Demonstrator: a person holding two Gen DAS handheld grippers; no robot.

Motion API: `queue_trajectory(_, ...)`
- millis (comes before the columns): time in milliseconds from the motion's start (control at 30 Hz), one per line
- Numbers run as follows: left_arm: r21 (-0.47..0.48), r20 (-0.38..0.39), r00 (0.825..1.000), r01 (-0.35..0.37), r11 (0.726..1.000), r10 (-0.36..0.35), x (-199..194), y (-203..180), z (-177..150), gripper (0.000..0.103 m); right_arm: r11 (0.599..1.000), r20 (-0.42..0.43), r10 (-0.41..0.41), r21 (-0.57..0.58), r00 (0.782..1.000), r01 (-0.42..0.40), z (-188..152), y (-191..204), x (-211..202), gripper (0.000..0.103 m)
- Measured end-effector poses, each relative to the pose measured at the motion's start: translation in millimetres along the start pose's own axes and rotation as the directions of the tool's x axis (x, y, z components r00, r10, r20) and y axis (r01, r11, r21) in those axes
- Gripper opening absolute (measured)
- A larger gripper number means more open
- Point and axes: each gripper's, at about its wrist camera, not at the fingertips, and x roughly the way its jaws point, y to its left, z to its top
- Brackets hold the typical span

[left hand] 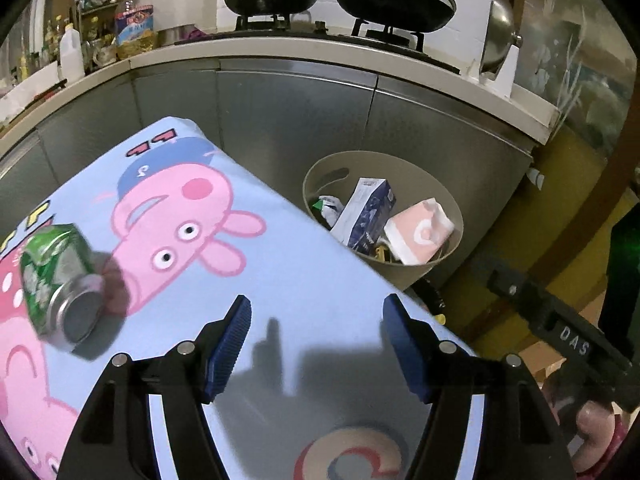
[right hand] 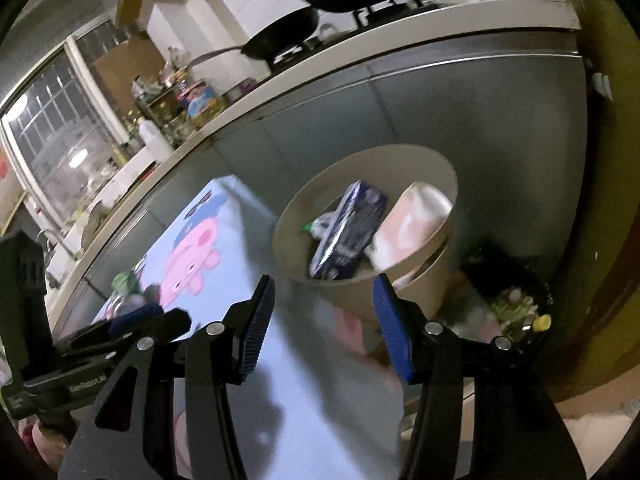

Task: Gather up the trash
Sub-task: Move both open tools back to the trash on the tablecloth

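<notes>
A dented green can [left hand: 60, 276] lies on its side on the table with the light blue cartoon-pig cloth [left hand: 280, 280]. It shows blurred in the right wrist view [right hand: 126, 284]. A beige bin [left hand: 320, 176] stands on the floor past the table's right edge and holds a dark blue carton [left hand: 366, 216] and a pink pack [left hand: 420, 232]. My left gripper [left hand: 316, 312] is open and empty above the cloth, to the right of the can. My right gripper [right hand: 324, 296] is open and empty near the table corner, facing the bin [right hand: 436, 276]. The left gripper shows at the left of that view [right hand: 136, 320].
Steel cabinet fronts [left hand: 300, 120] run behind the table under a counter with a stove and two black pans [left hand: 272, 0]. Bottles and bags [left hand: 132, 28] crowd the counter's left end. A dark bag of scraps [right hand: 516, 300] lies on the floor right of the bin.
</notes>
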Motion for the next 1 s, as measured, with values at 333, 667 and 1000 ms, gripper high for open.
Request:
queue_trajectory(333, -0.016, 0.039, 0.999, -0.036, 0.999, 0.037, -34.2, 13.7, -15.3, 0.068, 0.999, -0.037, 0.027, -0.019, 0.999, -0.027, -15.2, 28.6, -15.1, 0.051)
queue_trajectory(667, -0.061, 0.071, 0.995, -0.064, 0.996, 0.068, -60.1, 35.3, -26.8, 0.068, 0.995, -0.054, 0.059, -0.074, 0.997, -0.063, -17.5, 61.7, -20.0, 0.051)
queue_trajectory(1000, -0.154, 0.07, 0.992, -0.094, 0.984, 0.106, -78.6, 78.0, -50.3, 0.068, 0.986, -0.098, 0.093, -0.129, 0.991, -0.105, -27.0, 95.6, -12.7, 0.051)
